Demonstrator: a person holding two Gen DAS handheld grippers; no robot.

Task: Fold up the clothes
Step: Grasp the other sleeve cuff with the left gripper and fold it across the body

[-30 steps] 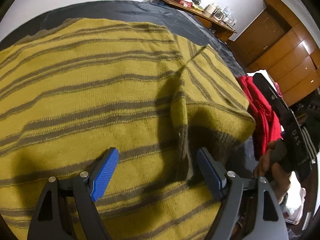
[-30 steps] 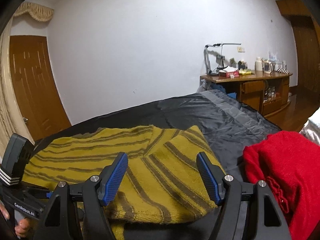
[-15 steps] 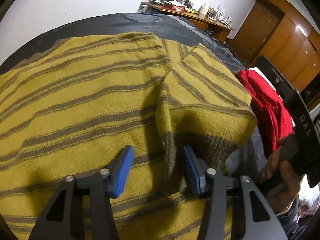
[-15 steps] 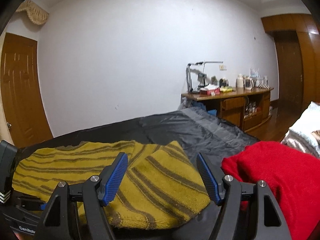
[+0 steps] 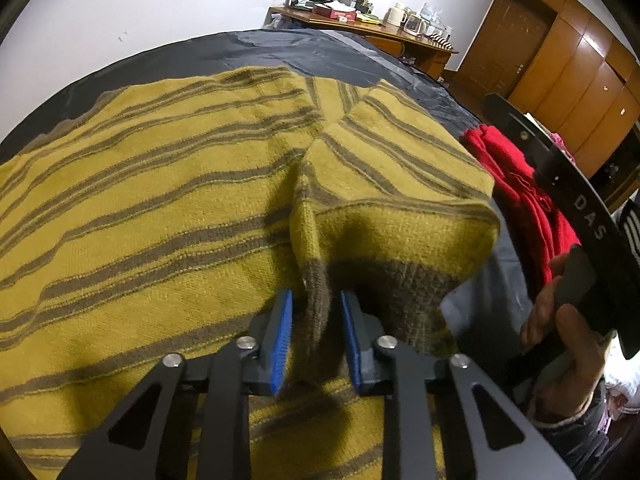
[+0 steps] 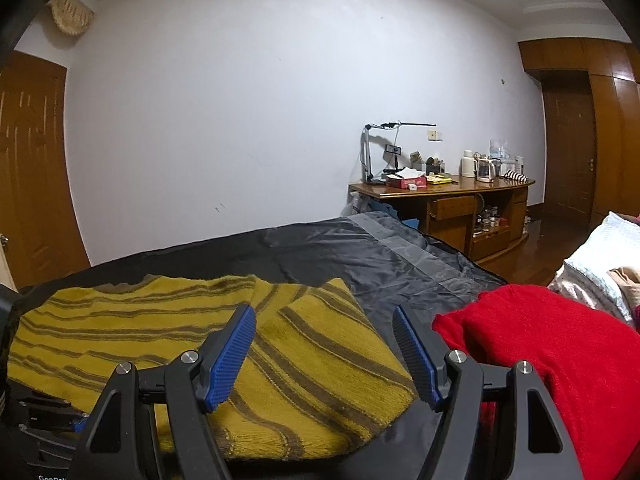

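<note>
A mustard-yellow sweater with grey-brown stripes [image 5: 160, 208] lies spread on a dark sheet [image 5: 320, 52], one sleeve folded in over the body. My left gripper [image 5: 316, 332] points down at the sleeve's brown cuff edge [image 5: 318, 300], which stands up as a ridge between the blue pads. The jaws are closing and a thin gap shows on each side of the ridge. In the right wrist view the same sweater [image 6: 304, 344] lies below my right gripper [image 6: 323, 320], which hangs open over the folded sleeve with nothing between its fingers.
A red knit garment [image 6: 560, 360] lies heaped to the right of the sweater. A hand [image 5: 560, 320] grips a black tool handle at the right edge. Beyond the bed stand a cluttered wooden desk [image 6: 460, 200], a wardrobe [image 5: 580, 80] and a door [image 6: 32, 180].
The left jaws have drawn in from wide apart to close around the cuff ridge, and the fabric there has bunched up. The right gripper has tilted upward, its jaws as wide as before.
</note>
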